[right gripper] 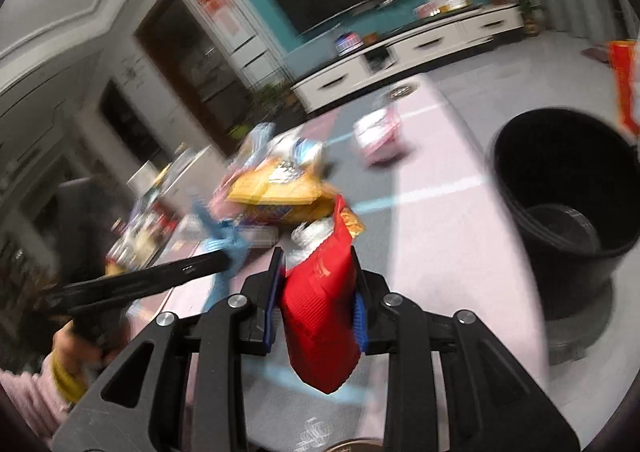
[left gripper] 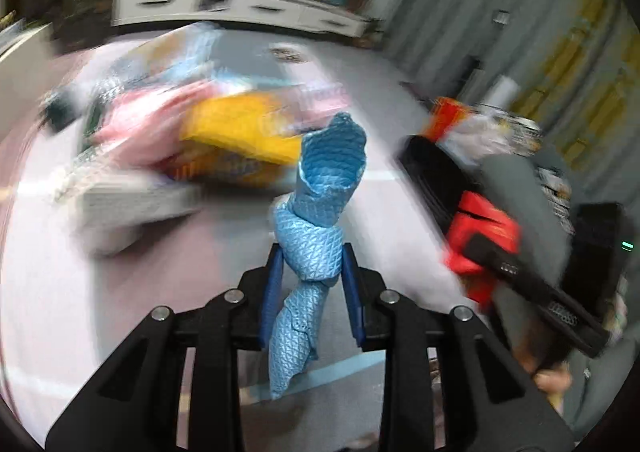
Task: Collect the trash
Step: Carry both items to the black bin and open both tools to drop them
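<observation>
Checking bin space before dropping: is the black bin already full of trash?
No, in the right wrist view the black bin is open and its dark bare bottom shows, with no trash inside.

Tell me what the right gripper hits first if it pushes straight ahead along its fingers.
Probably the yellow snack bag in the trash pile: it lies just beyond the red packet that the right gripper holds. Depth is blurred.

1. The left gripper (left gripper: 308, 272) is closed, its blue pads (left gripper: 273, 292) pressed against a knotted blue wrapper (left gripper: 320, 220).
2. The right gripper (right gripper: 318, 280) is clamped on a red packet (right gripper: 320, 316).
3. The right gripper is also seen in the left wrist view, to the right.
4. The left gripper is seen at the left of the right wrist view, gripped by a hand (right gripper: 76, 344).
</observation>
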Demonstrator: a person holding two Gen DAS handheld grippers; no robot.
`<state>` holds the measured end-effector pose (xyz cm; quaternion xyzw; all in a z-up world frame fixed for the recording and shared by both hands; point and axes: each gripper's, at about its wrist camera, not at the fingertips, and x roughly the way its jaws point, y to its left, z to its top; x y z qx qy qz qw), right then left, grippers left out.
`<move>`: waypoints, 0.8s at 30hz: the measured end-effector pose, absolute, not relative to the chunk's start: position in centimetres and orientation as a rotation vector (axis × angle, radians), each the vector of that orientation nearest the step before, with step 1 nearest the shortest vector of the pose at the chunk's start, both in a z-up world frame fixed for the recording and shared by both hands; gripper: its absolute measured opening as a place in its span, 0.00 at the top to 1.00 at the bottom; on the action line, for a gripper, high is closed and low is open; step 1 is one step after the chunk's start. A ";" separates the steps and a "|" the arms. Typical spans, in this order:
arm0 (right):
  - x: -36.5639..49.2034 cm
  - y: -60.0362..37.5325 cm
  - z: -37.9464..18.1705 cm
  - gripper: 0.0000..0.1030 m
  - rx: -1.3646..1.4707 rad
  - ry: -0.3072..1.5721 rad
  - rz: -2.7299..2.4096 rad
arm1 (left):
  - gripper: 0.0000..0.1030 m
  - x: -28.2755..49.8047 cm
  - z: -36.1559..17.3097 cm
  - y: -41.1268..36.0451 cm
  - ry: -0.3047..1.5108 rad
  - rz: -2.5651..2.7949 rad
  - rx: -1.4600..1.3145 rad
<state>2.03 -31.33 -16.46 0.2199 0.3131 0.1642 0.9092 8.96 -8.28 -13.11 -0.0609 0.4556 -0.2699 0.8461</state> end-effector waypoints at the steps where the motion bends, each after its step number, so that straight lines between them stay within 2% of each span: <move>1: 2.2 -32.2 -16.1 0.70 0.468 0.641 0.308 | 0.70 9.7 -12.5 -10.5 0.974 -0.626 -0.128; 7: 4.9 -40.9 -14.8 0.70 0.584 0.639 -0.009 | 0.70 13.6 -10.4 -21.5 0.949 -0.803 -0.105; 13: 6.1 -47.2 -18.8 0.68 0.782 0.656 -0.113 | 0.69 16.7 -12.6 -30.2 0.967 -0.844 -0.064; 15: 6.4 -48.0 -19.9 0.65 0.825 0.665 -0.115 | 0.63 16.8 -14.0 -30.4 0.997 -0.843 -0.069; 16: 6.6 -48.3 -20.1 0.64 0.830 0.664 -0.122 | 0.54 17.2 -14.7 -31.1 1.010 -0.837 -0.072; 17: 6.7 -48.5 -20.3 0.60 0.834 0.666 -0.136 | 0.49 17.4 -15.3 -31.4 1.018 -0.834 -0.071; 19: 6.6 -49.0 -20.8 0.55 0.851 0.670 -0.161 | 0.46 18.0 -16.0 -32.2 1.024 -0.832 -0.079; 21: 6.3 -49.5 -21.3 0.51 0.883 0.672 -0.165 | 0.38 18.0 -16.2 -32.4 1.024 -0.828 -0.087; 24: 6.4 -50.6 -21.5 0.50 0.903 0.673 -0.169 | 0.31 17.6 -16.0 -31.8 1.006 -0.836 -0.093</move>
